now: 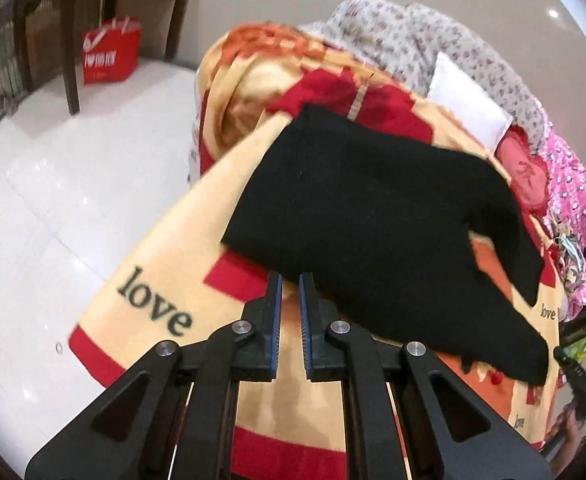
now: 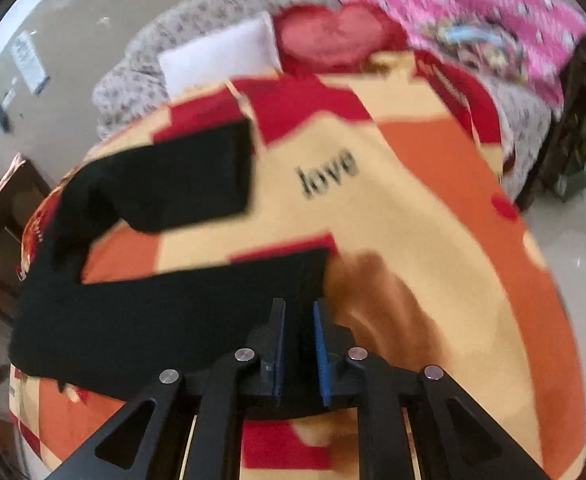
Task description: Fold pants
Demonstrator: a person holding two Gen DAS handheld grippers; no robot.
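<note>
Now your left tongs [image 1: 291, 280] and right tongs [image 2: 299, 306] hang parted, unloaded, over the spread black pants [image 1: 373, 208]; next, pinch a leg.

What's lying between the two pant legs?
Only bare blanket shows between the legs of the pants, in the right wrist view.

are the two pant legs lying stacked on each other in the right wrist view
No, in the right wrist view the black pants lie with their two legs apart, a wedge of the patterned blanket showing between them.
</note>
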